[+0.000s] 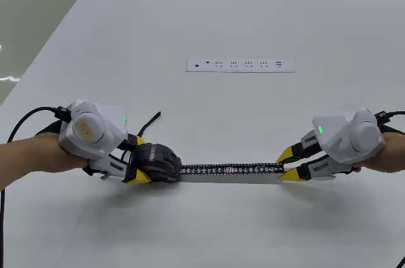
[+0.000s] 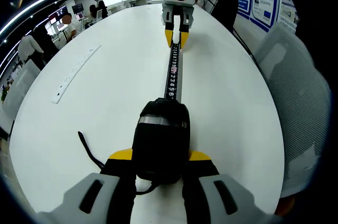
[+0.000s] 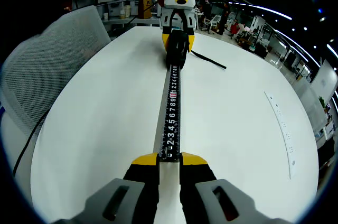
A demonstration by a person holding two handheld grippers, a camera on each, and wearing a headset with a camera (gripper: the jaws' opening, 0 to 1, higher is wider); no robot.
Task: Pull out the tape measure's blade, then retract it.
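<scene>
- While the tape measure (image 1: 157, 162) sits at the near side of the white table (image 1: 253, 15), the left gripper (image 1: 138, 159) has its jaws clenched on it, one yellow tip on each side.
- Blade (image 1: 231, 169) is pulled out and stretched straight btwn the two grippers, numbers facing up.
- Right gripper (image 1: 286, 165) grasps the blade's far end, jaws pinched tight on it.
- Black strap (image 1: 149, 122) trails from the tape measure across the table.
- Power strip (image 1: 240, 65) lies further back, well apart from both grippers.

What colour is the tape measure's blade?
The blade is black with white numerals, clearest in the right gripper view.
</scene>
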